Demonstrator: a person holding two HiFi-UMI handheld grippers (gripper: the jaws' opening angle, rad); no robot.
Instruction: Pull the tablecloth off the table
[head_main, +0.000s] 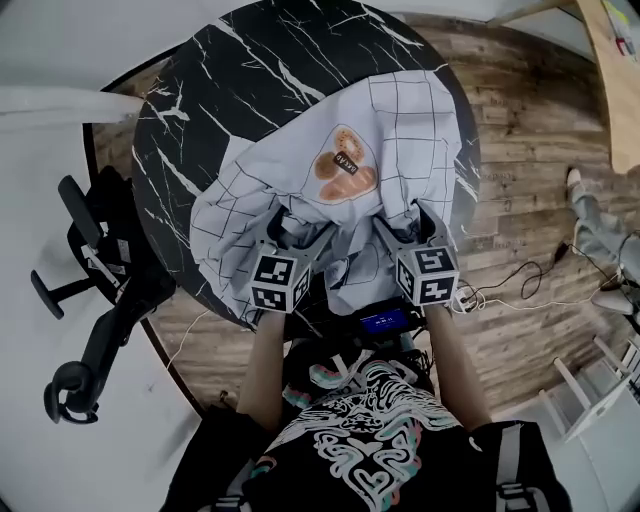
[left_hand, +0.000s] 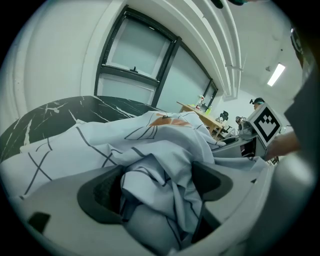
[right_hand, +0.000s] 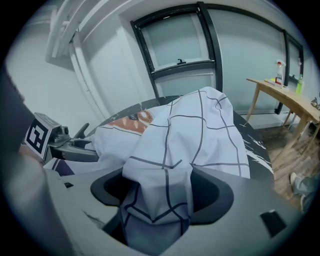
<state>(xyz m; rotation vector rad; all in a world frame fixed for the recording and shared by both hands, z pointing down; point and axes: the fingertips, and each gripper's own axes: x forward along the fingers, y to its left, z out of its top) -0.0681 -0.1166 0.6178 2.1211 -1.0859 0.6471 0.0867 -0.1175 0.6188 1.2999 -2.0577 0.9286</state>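
A white tablecloth (head_main: 400, 130) with a dark grid and an orange bear print (head_main: 345, 168) lies bunched over the near right part of the round black marble table (head_main: 200, 90). The far left of the top is bare. My left gripper (head_main: 297, 228) sits at the near edge, its jaws closed on a crumpled wad of the cloth (left_hand: 150, 145). My right gripper (head_main: 405, 222) is beside it, its jaws wide and pressing on a thick fold (right_hand: 190, 135) that rises in a peak ahead. The pads of both are partly hidden by fabric.
A black office chair (head_main: 100, 270) stands left of the table. Cables (head_main: 520, 285) trail over the wooden floor at the right, near a person's foot (head_main: 585, 200). A wooden desk (head_main: 620, 70) with bottles on it stands at the far right. White furniture (head_main: 590, 400) sits at the lower right.
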